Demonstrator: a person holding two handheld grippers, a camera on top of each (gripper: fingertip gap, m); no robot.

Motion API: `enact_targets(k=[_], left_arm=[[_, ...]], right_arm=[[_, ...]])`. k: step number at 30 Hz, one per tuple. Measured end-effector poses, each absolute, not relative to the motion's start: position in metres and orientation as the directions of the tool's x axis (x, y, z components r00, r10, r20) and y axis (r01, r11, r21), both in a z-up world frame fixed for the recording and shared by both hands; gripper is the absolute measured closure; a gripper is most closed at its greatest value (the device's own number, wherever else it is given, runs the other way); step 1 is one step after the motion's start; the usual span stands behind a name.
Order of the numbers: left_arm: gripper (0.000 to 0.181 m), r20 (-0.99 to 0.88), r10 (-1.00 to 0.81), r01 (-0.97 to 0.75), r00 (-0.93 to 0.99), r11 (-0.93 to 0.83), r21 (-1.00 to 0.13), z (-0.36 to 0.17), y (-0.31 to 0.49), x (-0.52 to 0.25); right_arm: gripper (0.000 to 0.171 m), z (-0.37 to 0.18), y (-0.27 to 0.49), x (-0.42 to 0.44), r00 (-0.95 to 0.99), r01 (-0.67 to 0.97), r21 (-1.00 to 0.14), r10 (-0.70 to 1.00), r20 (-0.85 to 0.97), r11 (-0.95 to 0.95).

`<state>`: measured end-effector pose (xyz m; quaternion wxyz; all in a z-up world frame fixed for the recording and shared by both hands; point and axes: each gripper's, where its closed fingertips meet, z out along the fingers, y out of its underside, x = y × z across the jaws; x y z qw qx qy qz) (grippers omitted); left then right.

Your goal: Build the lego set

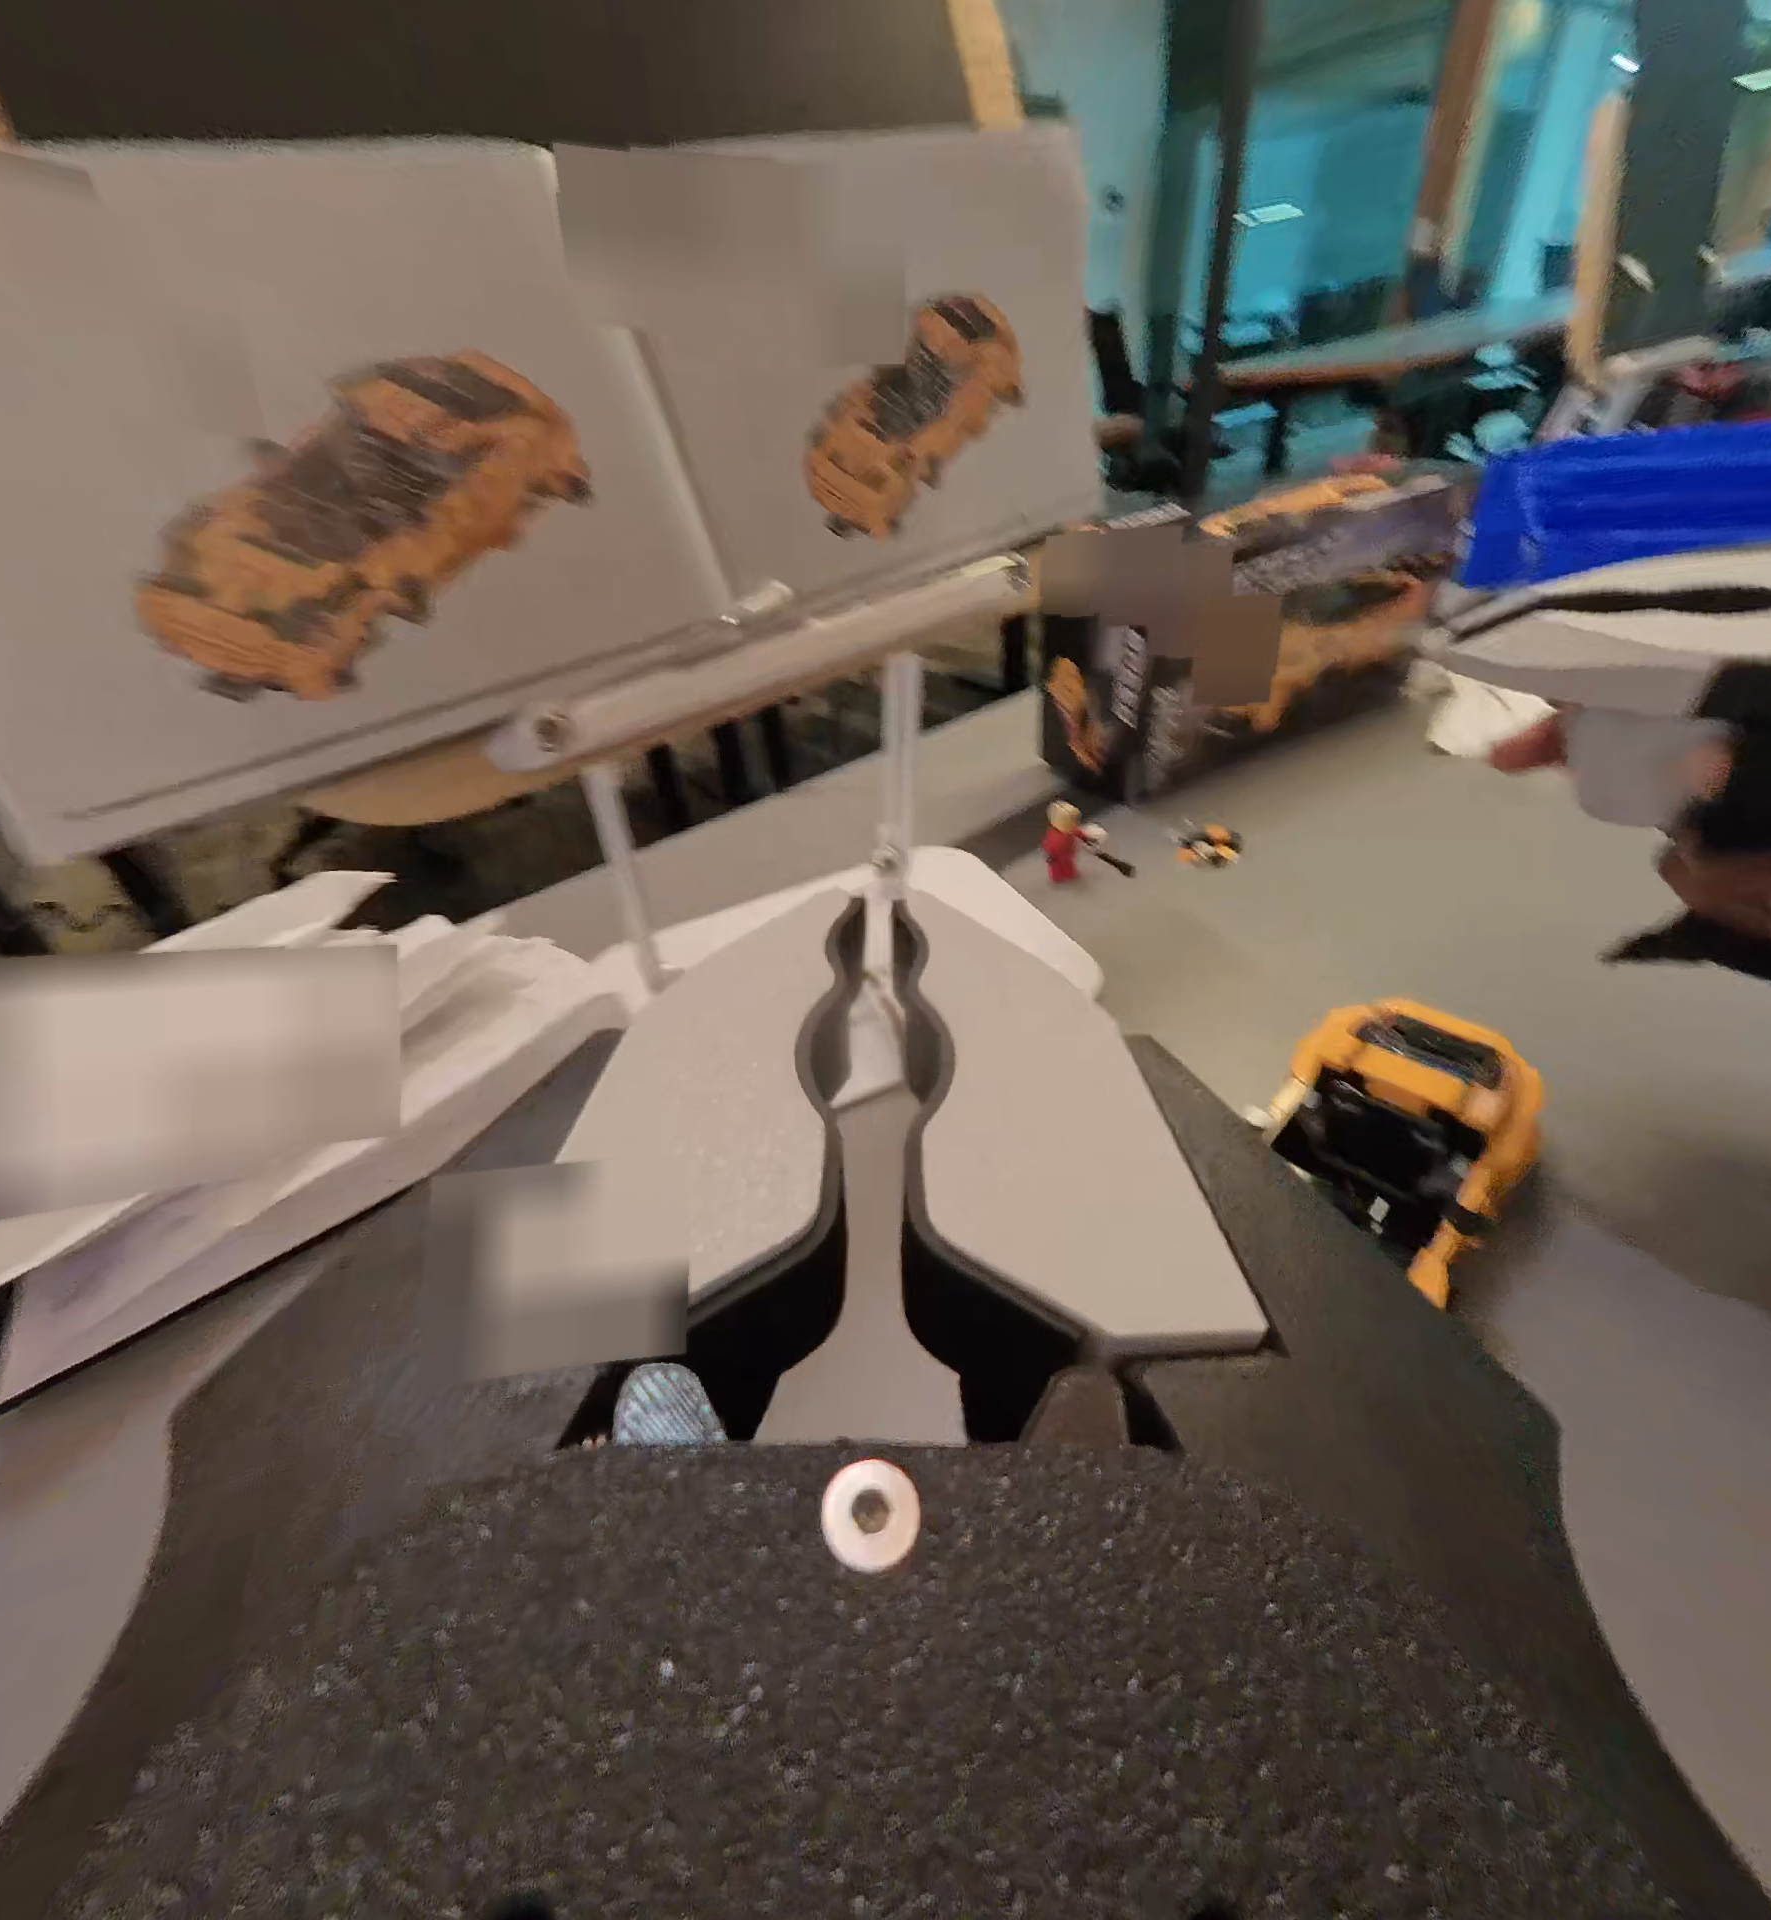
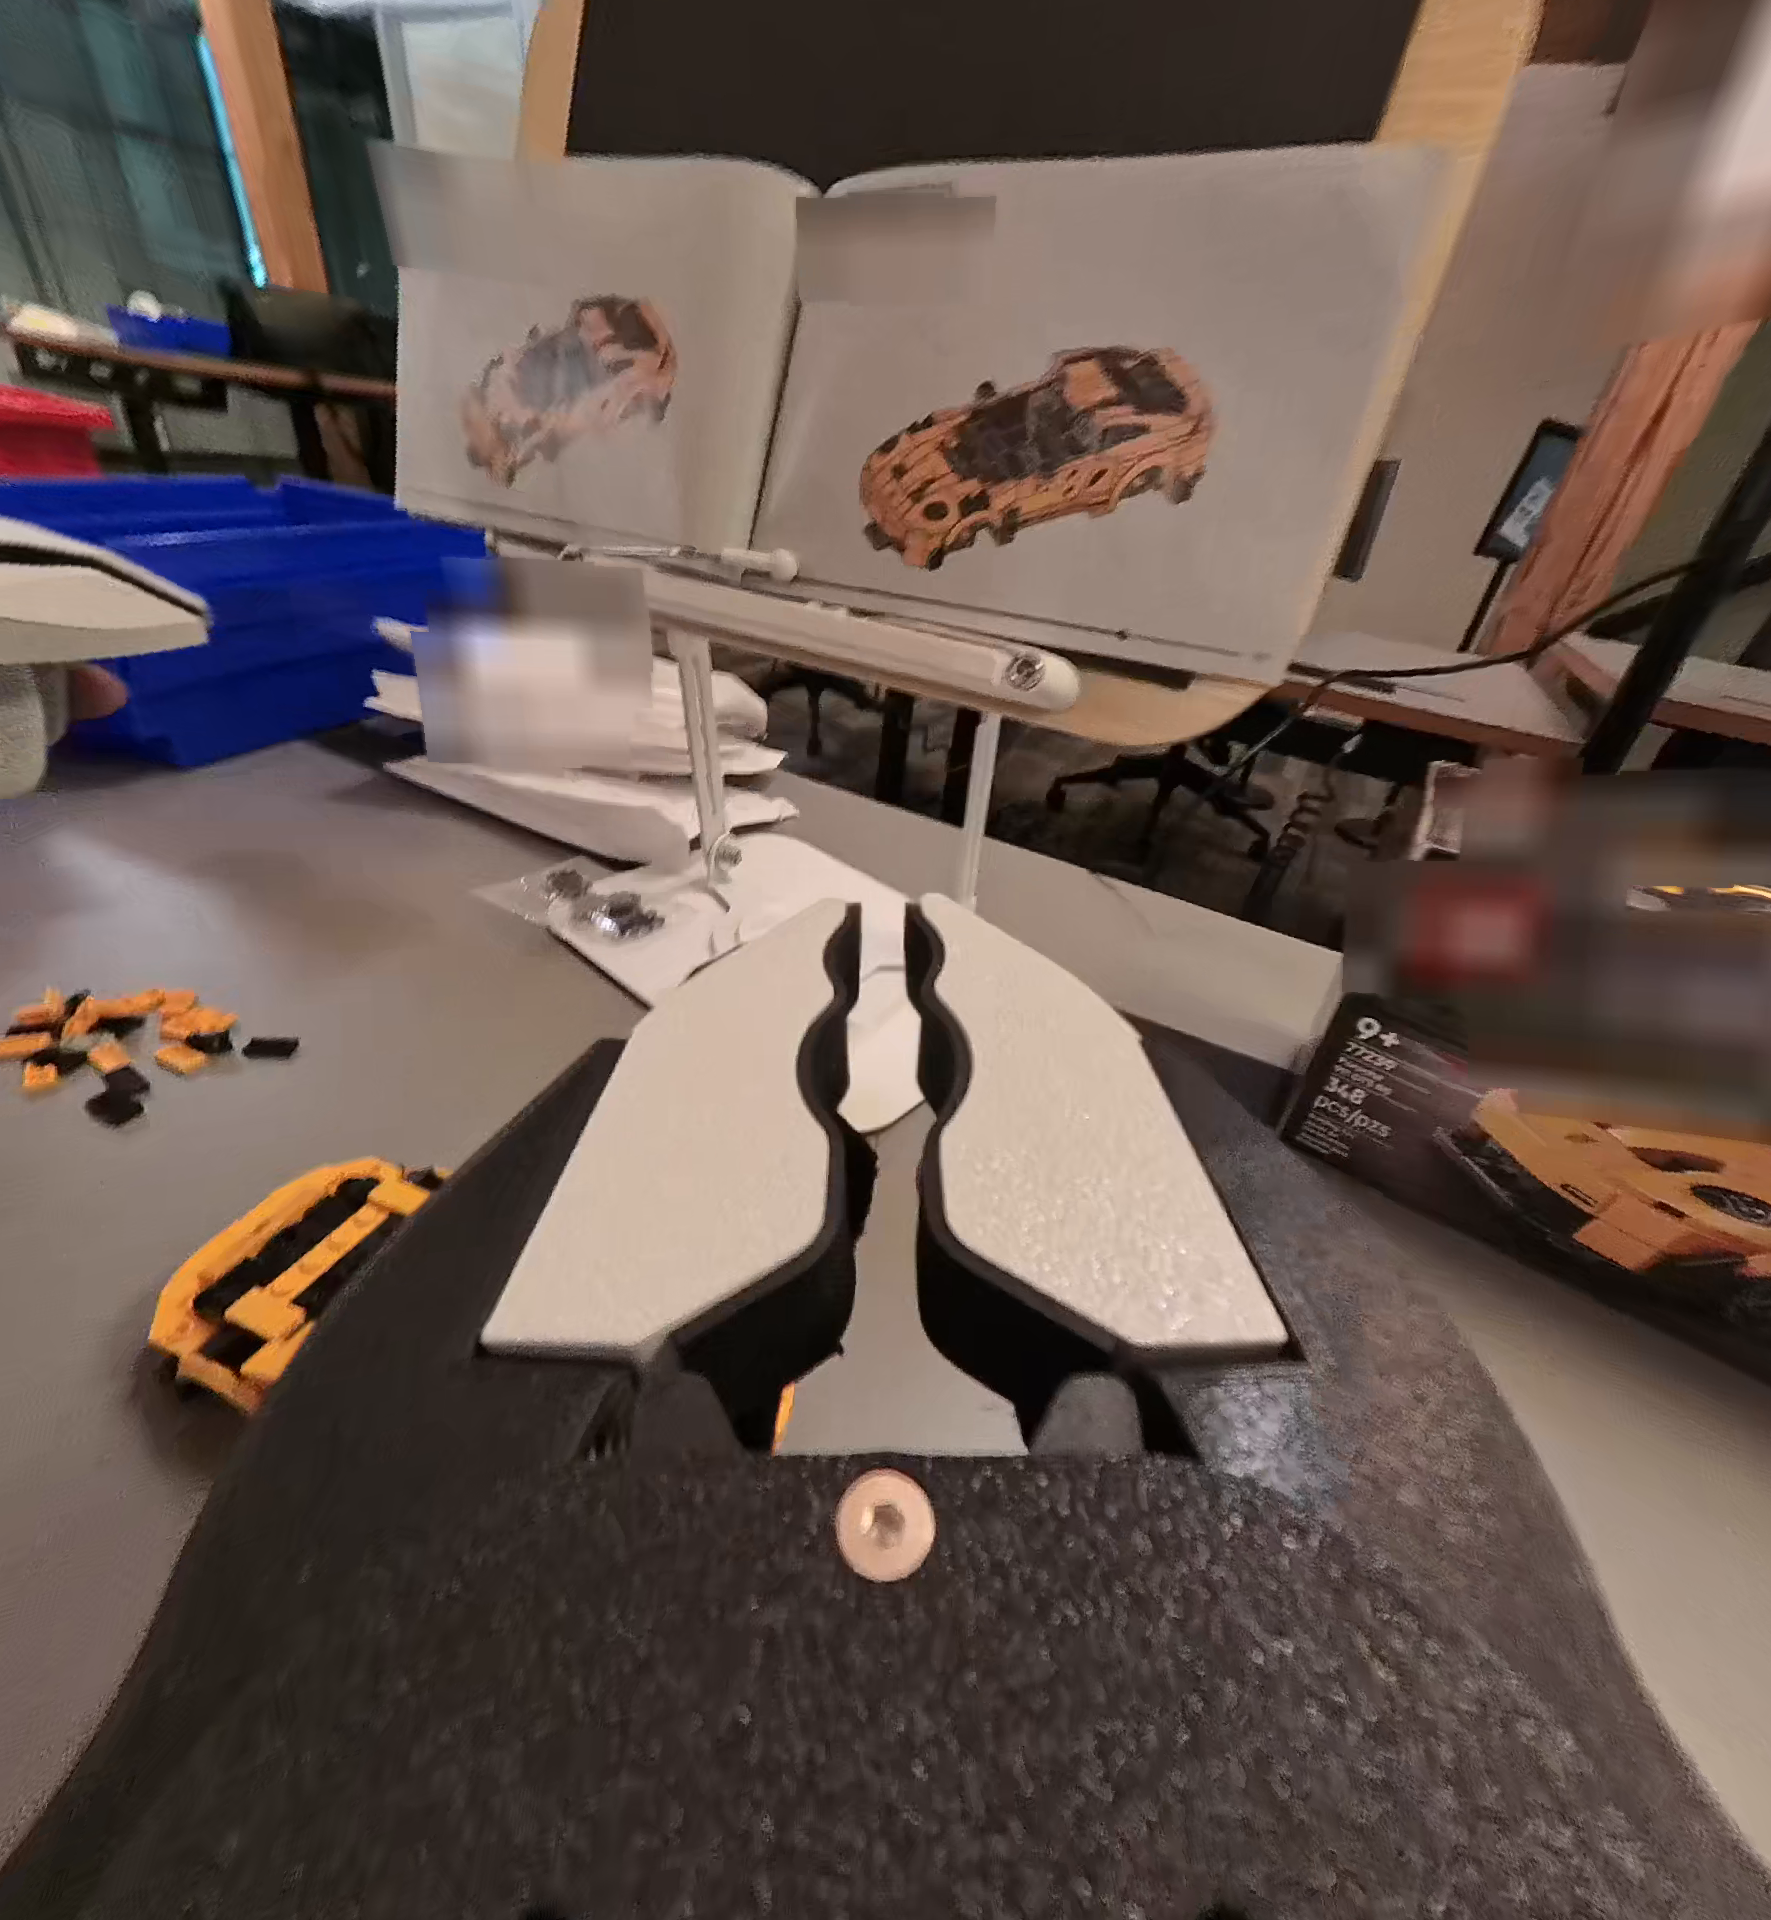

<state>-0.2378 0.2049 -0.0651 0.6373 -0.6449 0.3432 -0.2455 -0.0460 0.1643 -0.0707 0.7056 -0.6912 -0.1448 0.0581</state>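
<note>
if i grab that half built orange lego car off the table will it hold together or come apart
The half-built orange car is probably stiff but fragile: it is visibly many small plates pressed together, so a squeeze may pop some off. It looks light for its size. Resting flat on the grey table, it will likely slide when pushed, not roll.

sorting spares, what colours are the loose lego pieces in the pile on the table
Orange and black loose lego pieces, clearest in the right wrist view.

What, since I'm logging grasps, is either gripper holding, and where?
Nothing: the left gripper and right gripper are both slightly open with empty gaps.
</note>
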Motion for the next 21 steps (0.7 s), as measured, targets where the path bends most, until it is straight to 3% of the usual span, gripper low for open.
enact_targets(k=[3,8,13,16,21], left_arm=[[0.169,-0.116,-0.869,-0.238,0.482,-0.003,-0.971,-0.09,0.187,-0.213],[0.132,-0.003,-0.971,-0.453,0.24,-0.109,-0.885,-0.144,0.151,-0.187],[0.09,0.015,-0.99,-0.632,0.143,-0.103,-0.768,-0.191,0.133,-0.179],[0.088,0.007,-0.993,-0.68,0.115,-0.084,-0.728,-0.205,0.126,-0.175],[0.099,-0.107,-0.991,-0.774,0.086,0.001,-0.634,-0.219,0.124,-0.181]], right_arm=[[0.159,-0.077,0.164,-0.053,0.925,0.196,-0.981,0.331,0.184,-0.002],[0.133,-0.102,0.156,-0.061,0.834,0.351,-0.925,0.498,0.237,-0.148],[0.119,-0.144,0.127,-0.065,0.675,0.513,-0.818,0.711,0.196,-0.261],[0.117,-0.166,0.114,-0.066,0.604,0.591,-0.755,0.776,0.181,-0.285],[0.118,-0.195,0.113,-0.066,0.568,0.671,-0.672,0.8,0.194,-0.314]])
